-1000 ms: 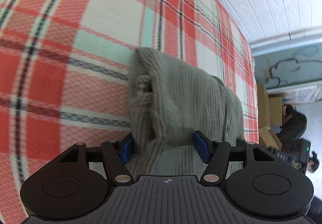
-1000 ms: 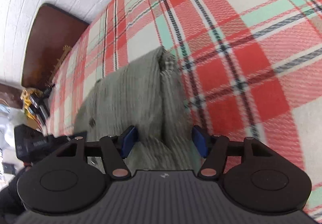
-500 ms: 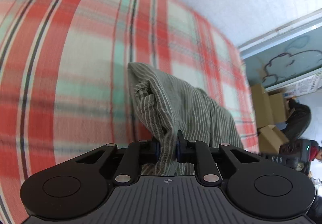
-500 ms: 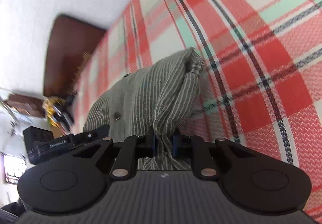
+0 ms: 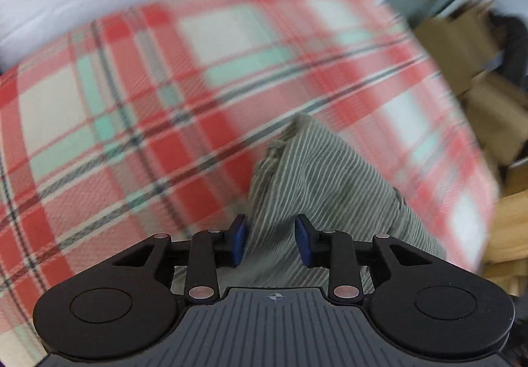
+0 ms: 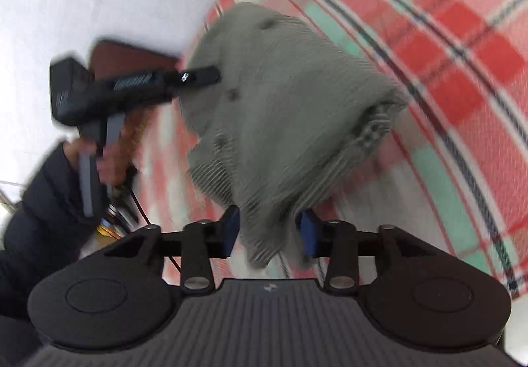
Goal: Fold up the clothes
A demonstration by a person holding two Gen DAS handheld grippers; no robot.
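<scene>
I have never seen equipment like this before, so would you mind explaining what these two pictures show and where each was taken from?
There is no robot here: a person holds a handheld two-finger gripper in each hand, and each gripper carries a fisheye camera looking forward along its jaws.

One picture comes from the left gripper, the other from the right gripper. The black shapes at the bottom of each are the gripper's own body.

The surface is a red, white and mint plaid blanket. On it lies a folded grey-green striped garment, with buttons visible in the right view. Both grippers' jaws stand apart with the cloth between them, not clamped.

The right view also shows the left gripper from the side, and the person's hand holding it. Both pictures are motion-blurred.
</scene>
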